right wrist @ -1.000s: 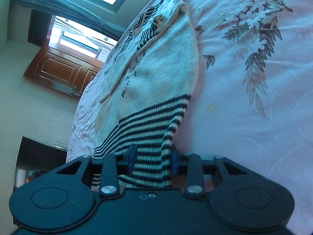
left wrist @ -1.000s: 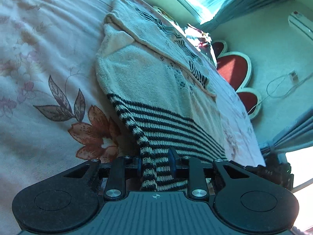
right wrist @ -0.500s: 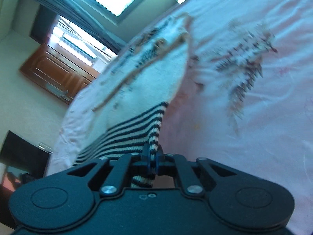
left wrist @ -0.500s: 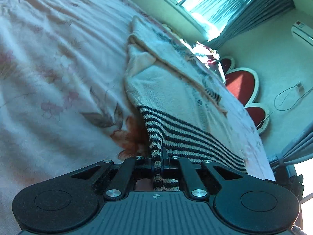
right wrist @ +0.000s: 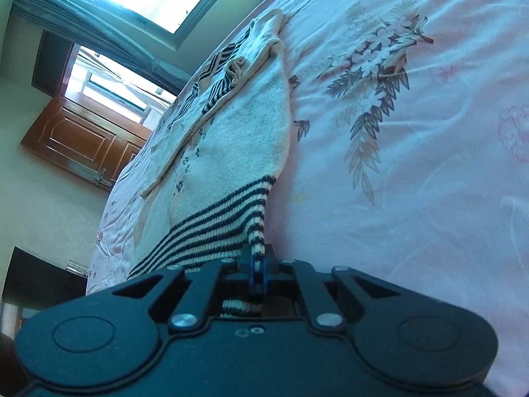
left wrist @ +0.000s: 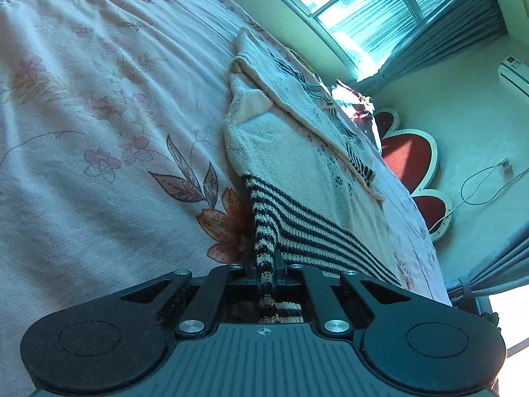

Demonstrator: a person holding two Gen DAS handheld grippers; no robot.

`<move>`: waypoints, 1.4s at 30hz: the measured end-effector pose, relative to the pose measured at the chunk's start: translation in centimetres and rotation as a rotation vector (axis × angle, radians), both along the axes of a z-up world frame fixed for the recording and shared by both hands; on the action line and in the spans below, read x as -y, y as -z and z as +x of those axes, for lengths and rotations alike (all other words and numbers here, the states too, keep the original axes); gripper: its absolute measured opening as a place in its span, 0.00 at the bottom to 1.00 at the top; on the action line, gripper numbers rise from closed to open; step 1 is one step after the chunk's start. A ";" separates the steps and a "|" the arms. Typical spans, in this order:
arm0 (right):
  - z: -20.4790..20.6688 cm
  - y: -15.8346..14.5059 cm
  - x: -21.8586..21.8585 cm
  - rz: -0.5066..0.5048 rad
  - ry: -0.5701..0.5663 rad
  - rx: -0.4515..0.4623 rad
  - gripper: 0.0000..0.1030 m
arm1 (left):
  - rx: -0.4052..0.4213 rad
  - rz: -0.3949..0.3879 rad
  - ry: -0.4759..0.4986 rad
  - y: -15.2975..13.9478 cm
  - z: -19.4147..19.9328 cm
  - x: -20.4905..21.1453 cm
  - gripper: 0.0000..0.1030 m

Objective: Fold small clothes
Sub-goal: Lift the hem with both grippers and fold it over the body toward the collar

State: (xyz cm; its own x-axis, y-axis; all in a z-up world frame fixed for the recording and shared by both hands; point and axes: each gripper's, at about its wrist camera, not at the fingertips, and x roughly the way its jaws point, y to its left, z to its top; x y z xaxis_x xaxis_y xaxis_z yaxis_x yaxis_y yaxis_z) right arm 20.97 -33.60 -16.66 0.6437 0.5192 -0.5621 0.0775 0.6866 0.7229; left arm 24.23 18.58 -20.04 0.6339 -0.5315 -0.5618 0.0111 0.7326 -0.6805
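A small cream knit sweater (left wrist: 297, 152) with a black-striped hem lies on a floral bedsheet (left wrist: 99, 132), sleeves folded in over its body. My left gripper (left wrist: 266, 266) is shut on one corner of the striped hem. The sweater also shows in the right wrist view (right wrist: 244, 125). My right gripper (right wrist: 258, 264) is shut on the other hem corner. Both corners are lifted slightly off the sheet and the hem is stretched between them.
The bedsheet (right wrist: 413, 165) spreads wide on both sides of the sweater. A red heart-shaped headboard (left wrist: 410, 158) stands past the bed's far edge. A window (left wrist: 363, 16) with curtains and a wooden door (right wrist: 82, 139) lie beyond.
Both grippers closed from open onto the striped hem corners and pinched them. The views shifted as the hem was raised a little off the bed.
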 end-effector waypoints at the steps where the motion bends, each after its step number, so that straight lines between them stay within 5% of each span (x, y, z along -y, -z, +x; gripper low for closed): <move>1: -0.1 -0.3 0.0 -0.006 0.004 0.006 0.06 | 0.003 -0.008 -0.003 -0.2 0.0 -0.1 0.05; 9: 2.4 -4.8 0.2 -0.008 0.016 0.139 0.06 | 0.108 -0.090 -0.030 -4.8 3.6 -0.2 0.05; 19: 14.6 -9.5 1.4 0.046 0.081 0.210 0.06 | 0.164 -0.109 -0.058 -9.9 16.5 1.0 0.05; 30: 30.4 -3.6 4.5 0.177 0.144 0.066 0.06 | 0.065 -0.004 -0.038 -7.2 34.6 3.9 0.05; 35: 35.3 0.0 4.3 0.154 0.133 0.016 0.07 | 0.022 0.002 -0.044 -4.1 39.3 4.7 0.05; 37: 35.9 0.8 4.2 0.163 0.136 0.048 0.16 | 0.028 -0.030 -0.048 -3.3 40.2 4.7 0.06; 39: 36.0 1.0 4.5 0.187 0.163 0.087 0.25 | 0.040 -0.033 -0.054 -2.6 40.7 4.8 0.36; 40: 36.0 1.0 4.7 0.188 0.180 0.102 0.33 | 0.054 -0.018 -0.076 -2.6 40.7 4.8 0.76; 42: 36.4 0.9 5.2 0.188 0.194 0.130 0.43 | 0.107 -0.029 -0.097 -2.4 40.7 4.4 0.81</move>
